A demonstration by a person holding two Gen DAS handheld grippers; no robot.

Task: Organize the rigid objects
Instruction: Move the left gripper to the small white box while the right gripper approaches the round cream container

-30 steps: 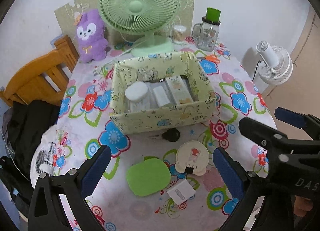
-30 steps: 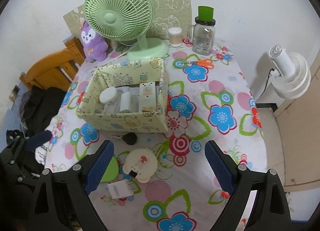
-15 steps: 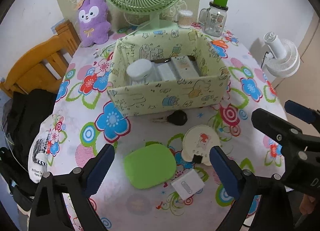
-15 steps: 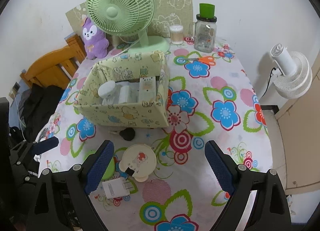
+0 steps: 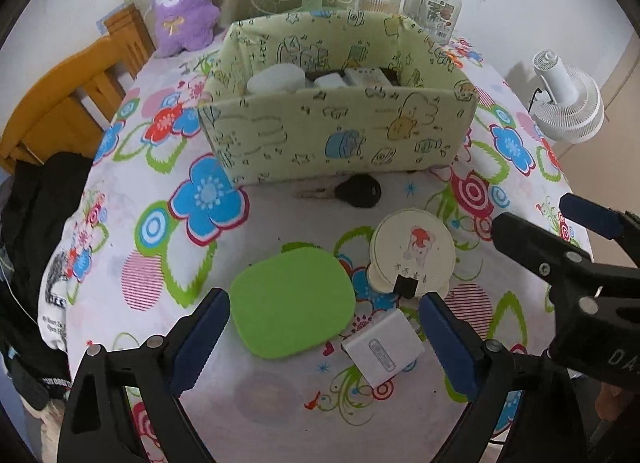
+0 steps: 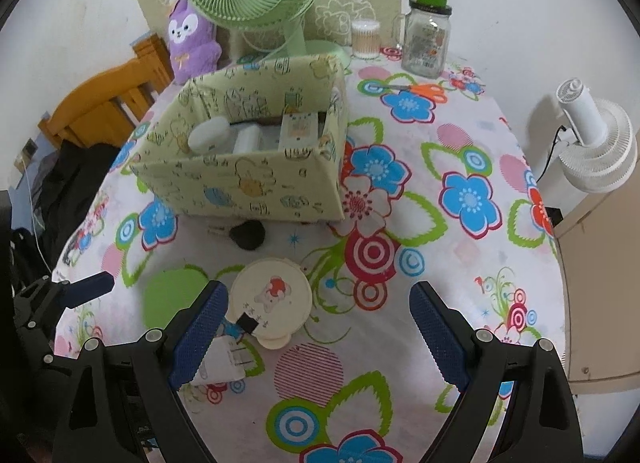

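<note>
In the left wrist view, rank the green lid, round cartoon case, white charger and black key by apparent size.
1. green lid
2. round cartoon case
3. white charger
4. black key, though it lies farther off.

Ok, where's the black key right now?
In the left wrist view the black key lies on the flowered tablecloth, just in front of the yellow storage box and beyond the round cream case.

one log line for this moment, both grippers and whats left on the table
left gripper: open over green case | right gripper: open, empty | loose: key, charger
</note>
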